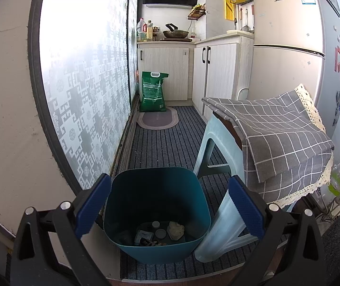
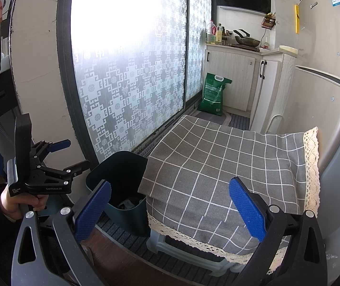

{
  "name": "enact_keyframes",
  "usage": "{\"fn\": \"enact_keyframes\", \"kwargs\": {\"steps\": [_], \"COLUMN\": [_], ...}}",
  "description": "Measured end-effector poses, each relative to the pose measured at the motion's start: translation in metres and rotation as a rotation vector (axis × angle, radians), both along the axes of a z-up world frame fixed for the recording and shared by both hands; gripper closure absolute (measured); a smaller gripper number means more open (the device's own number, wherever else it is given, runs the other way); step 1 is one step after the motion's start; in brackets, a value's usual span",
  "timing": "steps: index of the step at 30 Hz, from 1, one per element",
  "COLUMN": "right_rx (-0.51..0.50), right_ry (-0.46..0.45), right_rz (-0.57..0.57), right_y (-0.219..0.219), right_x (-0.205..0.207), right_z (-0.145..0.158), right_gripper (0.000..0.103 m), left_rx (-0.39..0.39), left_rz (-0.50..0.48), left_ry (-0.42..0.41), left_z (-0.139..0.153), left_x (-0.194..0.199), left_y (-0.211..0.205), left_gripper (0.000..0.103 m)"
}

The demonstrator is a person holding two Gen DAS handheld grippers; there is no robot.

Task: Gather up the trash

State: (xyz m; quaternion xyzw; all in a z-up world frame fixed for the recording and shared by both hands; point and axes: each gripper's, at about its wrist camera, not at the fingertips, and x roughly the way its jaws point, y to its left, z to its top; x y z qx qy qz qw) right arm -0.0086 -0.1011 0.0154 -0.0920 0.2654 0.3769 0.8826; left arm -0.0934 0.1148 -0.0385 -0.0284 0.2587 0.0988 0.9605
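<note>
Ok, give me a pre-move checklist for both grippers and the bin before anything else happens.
1. Left gripper empty and open: ok, jaws wide apart with nothing between them.
2. Right gripper empty and open: ok, jaws wide, holding nothing.
3. Trash bin upright and open-topped: ok, it stands on the striped mat beside the stool.
4. Room left in the bin: ok, only a thin layer of scraps on the bottom.
5. Checked cloth cleared of trash: ok on the visible top, nothing lies on it.
6. More trash elsewhere to collect: cannot tell, none is clearly visible in either view.
</note>
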Motion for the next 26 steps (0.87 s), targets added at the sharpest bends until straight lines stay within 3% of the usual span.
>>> {"fn": "enact_keyframes", "kwargs": {"steps": [26], "right_rx": [-0.003], "right_ry": [-0.001], "right_rz": [0.004], "right_y": [-0.0043], "right_x": [-0.0003], "right_z": [-0.0006], "right_gripper": [0.003], "left_rx": [-0.018], "left_rz": [0.0], "left_ry": [-0.003], "left_z": [-0.0015], "left_x": [0.0003], "left_y": [0.0005], "left_gripper": [0.003]}}
